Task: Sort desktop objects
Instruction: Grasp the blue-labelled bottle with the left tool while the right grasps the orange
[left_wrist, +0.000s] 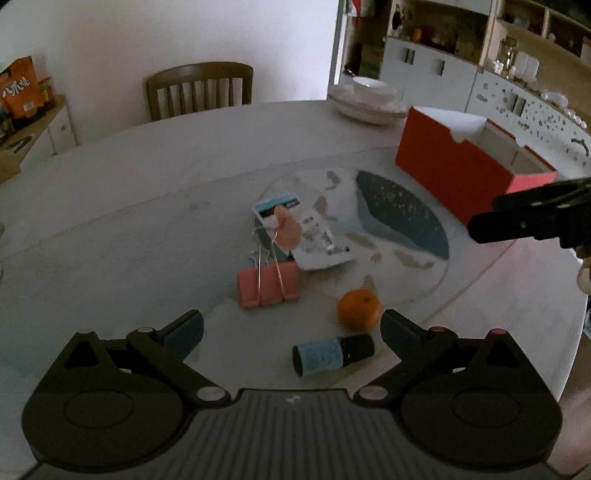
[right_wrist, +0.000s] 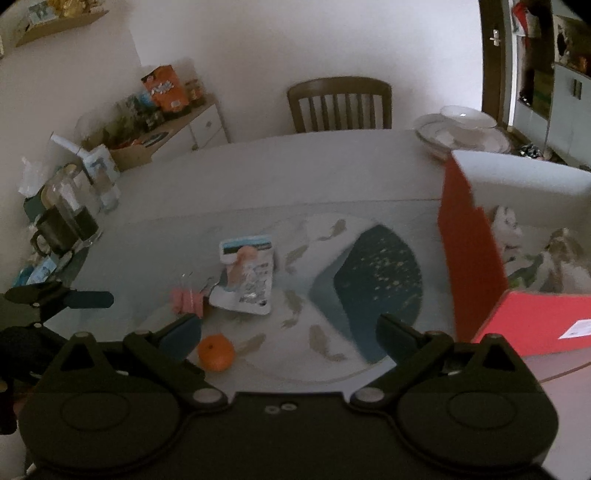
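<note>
The left gripper (left_wrist: 291, 332) hovers with fingers apart, nothing held, a small bottle (left_wrist: 333, 354) lying between them on the surface (left_wrist: 129, 221). The right gripper (right_wrist: 288, 334) is likewise spread and empty. Beyond sit an orange (left_wrist: 358, 308), a pink clip (left_wrist: 268, 286) and a packet (left_wrist: 306, 236), blurred. The red box (left_wrist: 454, 173) stands farthest, open. The step in hand seems to be picking: next, lower and close on the bottle.
</note>
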